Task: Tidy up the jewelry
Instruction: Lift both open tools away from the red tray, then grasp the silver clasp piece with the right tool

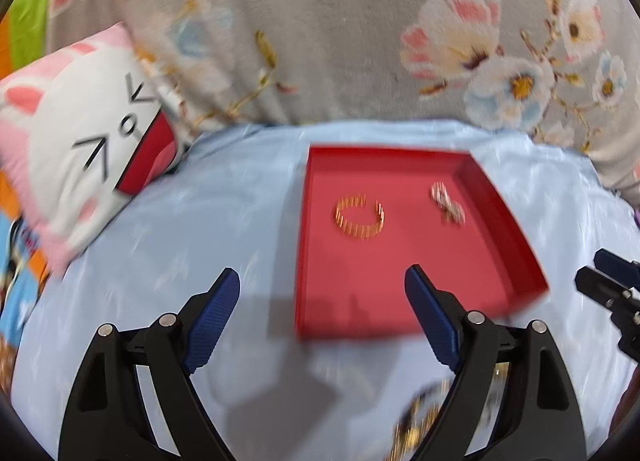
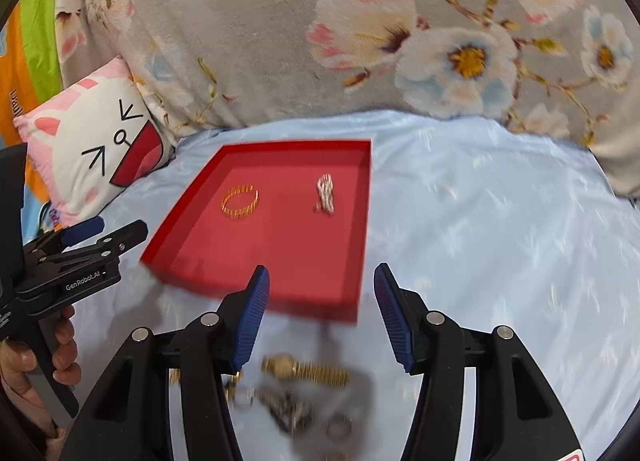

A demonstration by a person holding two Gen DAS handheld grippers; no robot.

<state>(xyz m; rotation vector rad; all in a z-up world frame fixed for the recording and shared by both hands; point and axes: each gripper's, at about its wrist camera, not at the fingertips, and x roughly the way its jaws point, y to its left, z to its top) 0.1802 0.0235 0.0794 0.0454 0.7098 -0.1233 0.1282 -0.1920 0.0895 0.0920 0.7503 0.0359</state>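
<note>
A red tray [image 1: 500, 221] [image 2: 188, 229] lies on the light blue sheet. In it are a gold bangle [image 1: 359, 217] [image 2: 240, 202] and a silver bracelet [image 1: 448, 203] [image 2: 326, 194]. My left gripper [image 1: 322, 285] is open and empty, over the tray's near left edge. My right gripper [image 2: 322, 281] is open and empty, just short of the tray's near edge. A gold watch [image 2: 306, 371] and several darker blurred jewelry pieces [image 2: 288, 407] lie on the sheet below the right gripper. Blurred gold jewelry [image 1: 420, 417] shows by the left gripper's right finger.
A white and pink cat cushion [image 1: 80, 141] [image 2: 92, 149] lies left of the tray. A grey floral blanket [image 1: 340, 41] [image 2: 320, 41] rises behind it. The right gripper shows at the left view's right edge [image 1: 612, 285]. The left gripper and a hand show at the right view's left edge [image 2: 80, 257].
</note>
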